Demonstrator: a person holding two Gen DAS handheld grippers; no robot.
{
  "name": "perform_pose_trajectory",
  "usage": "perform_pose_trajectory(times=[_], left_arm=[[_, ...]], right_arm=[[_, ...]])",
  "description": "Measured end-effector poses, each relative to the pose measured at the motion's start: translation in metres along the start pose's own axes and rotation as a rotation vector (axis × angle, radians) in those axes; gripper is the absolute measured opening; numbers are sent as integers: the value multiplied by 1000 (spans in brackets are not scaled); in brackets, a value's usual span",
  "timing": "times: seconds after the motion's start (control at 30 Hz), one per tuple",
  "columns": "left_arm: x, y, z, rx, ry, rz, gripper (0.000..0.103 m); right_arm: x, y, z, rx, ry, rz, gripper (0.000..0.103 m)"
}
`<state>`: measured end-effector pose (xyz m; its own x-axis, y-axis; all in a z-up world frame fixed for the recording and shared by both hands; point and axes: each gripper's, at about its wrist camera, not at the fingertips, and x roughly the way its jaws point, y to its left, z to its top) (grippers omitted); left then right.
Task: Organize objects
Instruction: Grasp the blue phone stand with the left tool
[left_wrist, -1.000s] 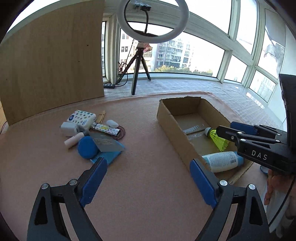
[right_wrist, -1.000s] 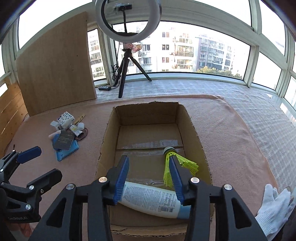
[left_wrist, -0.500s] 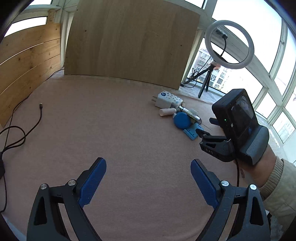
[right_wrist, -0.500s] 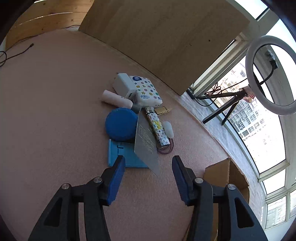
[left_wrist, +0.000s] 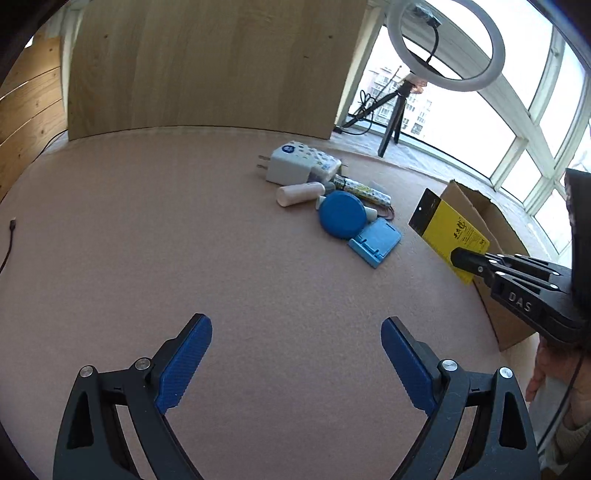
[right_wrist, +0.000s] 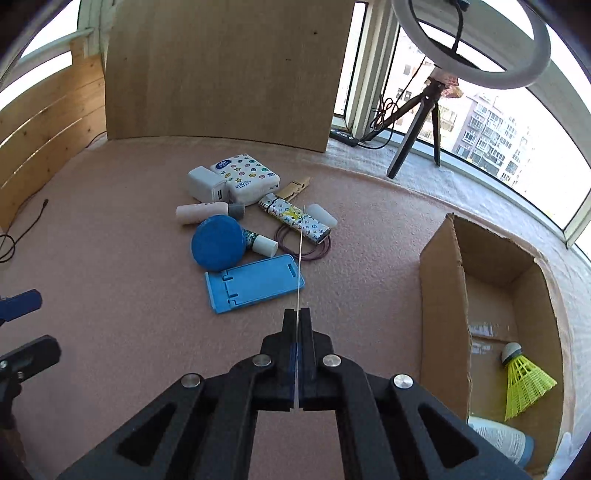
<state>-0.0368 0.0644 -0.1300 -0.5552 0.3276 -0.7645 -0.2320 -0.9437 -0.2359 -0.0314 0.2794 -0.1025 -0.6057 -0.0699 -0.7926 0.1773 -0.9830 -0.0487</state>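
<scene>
At centre frame my right gripper (right_wrist: 297, 317) pinches the yellow card (left_wrist: 448, 230) edge-on, lifted clear for the cardboard box (right_wrist: 441, 280). Lower frame, my left gripper (left_wrist: 295, 360) hangs spread, empty, ready for the pile.

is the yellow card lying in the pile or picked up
Picked up. The right gripper is shut on the yellow card, holding it on edge in the air, apart from the pile.

A ring light (right_wrist: 471, 40) on a dark tripod (right_wrist: 413, 122) stands at the far right before the windows (left_wrist: 535, 122). A tall wooden board (right_wrist: 225, 70) leans at the far side, with plank walling (right_wrist: 44, 125) left. A black cable (left_wrist: 9, 240) lies far left.
</scene>
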Motion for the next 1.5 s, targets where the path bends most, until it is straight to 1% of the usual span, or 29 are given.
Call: perform_pose_trajectory(times=[0.07, 0.1, 0.13, 0.17, 0.23, 0.3, 0.37, 0.4, 0.57, 0.6, 0.63, 0.73, 0.8, 0.93, 1.0, 1.1, 1.2, 1.27, 1.4, 1.5], left_arm=[[32, -19, 11, 73, 59, -28, 95], [45, -27, 16, 107, 67, -19, 95], [53, -35, 20, 154, 50, 15, 96], [62, -43, 26, 186, 64, 22, 97], [75, -51, 39, 229, 72, 1, 96], [87, -59, 47, 281, 82, 0, 96], [95, -72, 51, 350, 86, 0, 93], [98, -76, 53, 367, 87, -14, 91], [103, -85, 61, 370, 80, -36, 74], [102, -87, 60, 371, 78, -38, 72], [101, -87, 58, 376, 71, -46, 65], [96, -91, 54, 391, 56, -63, 39], [94, -92, 50, 394, 50, -55, 39], [76, -89, 34, 370, 52, -42, 39], [59, -82, 19, 330, 50, -38, 39], [24, -65, -11, 238, 44, -18, 39], [-14, -40, -39, 113, 40, 7, 39], [-36, -26, -53, 50, 22, 25, 39], [-74, -7, -65, -12, -29, 54, 39], [-94, 0, -66, -33, -62, 52, 39]], right_arm=[[-16, -8, -14, 38, -5, 18, 0], [-24, -11, -21, 53, -8, 33, 0], [-32, -13, -28, 58, -12, 43, 0], [-39, -16, -33, 66, -16, 46, 0], [-50, -23, -42, 102, -31, 70, 0], [-60, -26, -50, 117, -42, 81, 0], [-65, -28, -55, 127, -56, 91, 0], [-67, -30, -56, 135, -65, 89, 0], [-70, -38, -57, 174, -88, 101, 0], [-70, -38, -58, 176, -88, 101, 0], [-72, -39, -61, 181, -91, 99, 0], [-73, -39, -64, 190, -93, 97, 0], [-73, -39, -66, 190, -93, 94, 0], [-75, -34, -72, 182, -87, 89, 0], [-73, -30, -75, 177, -77, 96, 0], [-66, -17, -80, 159, -48, 129, 0], [-60, 9, -80, 110, -30, 163, 0], [-55, 25, -79, 91, -24, 184, 0], [-49, 53, -72, 72, -10, 208, 0], [-53, 65, -65, 50, -22, 198, 0]])
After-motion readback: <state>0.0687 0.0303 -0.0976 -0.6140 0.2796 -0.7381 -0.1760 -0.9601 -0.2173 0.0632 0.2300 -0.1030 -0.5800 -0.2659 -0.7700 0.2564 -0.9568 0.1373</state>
